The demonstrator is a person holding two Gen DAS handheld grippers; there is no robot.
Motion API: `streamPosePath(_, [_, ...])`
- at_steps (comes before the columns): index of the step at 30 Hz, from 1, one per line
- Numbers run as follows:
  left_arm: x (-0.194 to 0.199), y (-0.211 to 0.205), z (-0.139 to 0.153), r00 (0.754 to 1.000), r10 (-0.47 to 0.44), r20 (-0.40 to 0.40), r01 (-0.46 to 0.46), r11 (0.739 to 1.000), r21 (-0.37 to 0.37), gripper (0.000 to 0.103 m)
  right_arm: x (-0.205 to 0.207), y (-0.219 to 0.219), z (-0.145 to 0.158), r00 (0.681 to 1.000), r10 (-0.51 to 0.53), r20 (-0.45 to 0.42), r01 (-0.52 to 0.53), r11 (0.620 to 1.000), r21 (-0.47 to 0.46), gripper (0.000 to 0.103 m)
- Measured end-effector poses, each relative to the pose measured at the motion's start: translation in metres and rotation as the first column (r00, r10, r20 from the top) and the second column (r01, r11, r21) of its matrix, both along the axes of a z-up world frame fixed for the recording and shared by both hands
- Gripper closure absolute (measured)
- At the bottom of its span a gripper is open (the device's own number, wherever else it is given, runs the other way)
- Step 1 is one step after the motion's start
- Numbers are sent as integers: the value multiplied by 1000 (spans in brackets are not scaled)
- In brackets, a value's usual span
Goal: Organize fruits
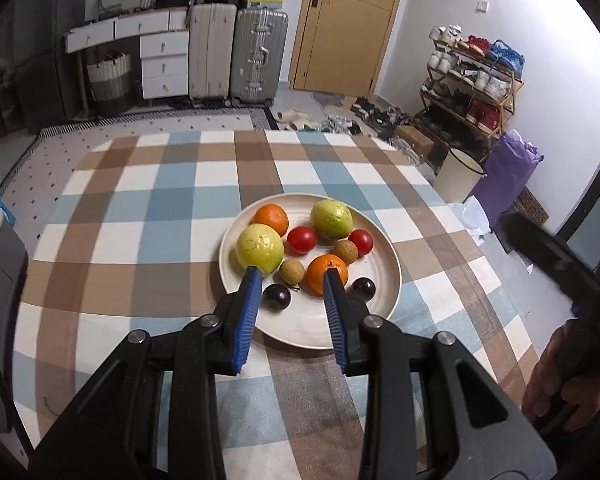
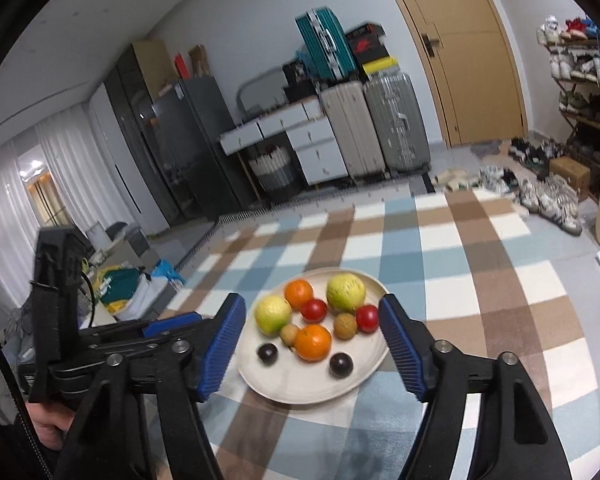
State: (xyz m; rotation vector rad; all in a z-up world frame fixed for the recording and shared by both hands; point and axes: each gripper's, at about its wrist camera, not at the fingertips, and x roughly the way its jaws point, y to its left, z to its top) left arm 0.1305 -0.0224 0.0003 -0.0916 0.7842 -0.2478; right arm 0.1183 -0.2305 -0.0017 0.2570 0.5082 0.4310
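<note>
A cream plate [image 1: 380, 312] sits on the checked tablecloth [image 1: 140, 216]. It holds two yellow-green guavas [image 1: 259, 249] [image 1: 331, 219], two oranges [image 1: 272, 219] [image 1: 332, 270], two red tomatoes [image 1: 301, 239], two brown longans [image 1: 345, 251] and two dark plums [image 1: 276, 297]. My left gripper [image 1: 291, 271] hovers above the plate's near side with its jaws a little apart and nothing between them. In the right wrist view the plate [image 2: 300, 384] lies ahead, and my right gripper [image 2: 311, 301] stands wide open over it, holding nothing.
The table's far edge [image 1: 260, 132] drops to the floor. Beyond it stand suitcases [image 1: 256, 56], white drawers [image 1: 164, 64], a wooden door [image 1: 348, 24], a shoe rack [image 1: 472, 88] and a cream bin [image 1: 458, 176]. A hand [image 1: 560, 380] holds the other gripper's handle at the right.
</note>
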Motion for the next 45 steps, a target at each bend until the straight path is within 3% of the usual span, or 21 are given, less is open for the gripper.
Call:
streamPosePath(4, [-17,7,15,998,19,56,-20,1000,12,72,-20,-2,17,996,4,86,-7,1000,31,12])
streamPosePath(6, [-26,10,24,996,29,90,-30,999,13,62,-28,-1,23,993,2,118,-6,999,35,9])
streamPosePath(8, [-37,13,31,991,42,130,-45,999,15,36,-37,0,28,989,-5,148,-1,999,39,5])
streamPosePath(10, [-51,16,41,979,55,196,-57,998,8,20,-43,0,30,986,-11,167,4,999,41,2])
streamPosePath(13, [-72,19,52,955,80,285,-88,996,17,13,-55,1,31,980,-23,197,17,999,31,1])
streamPosePath(15, [-83,19,56,942,91,322,-105,994,25,2,-62,0,30,977,-35,210,31,999,24,1])
streamPosePath(22, [-127,17,63,881,120,457,-156,987,40,0,-86,2,23,967,-52,249,54,999,1,1])
streamPosePath(33, [-166,15,29,835,148,530,-217,974,70,0,-126,4,5,932,-83,353,108,993,-49,1])
streamPosePath(41, [-164,32,-6,821,204,533,-280,958,66,0,-125,4,-17,932,-121,342,161,983,-92,1])
streamPosePath(45, [-156,36,-22,832,195,519,-281,955,91,0,-117,6,-30,937,-142,318,187,976,-116,1])
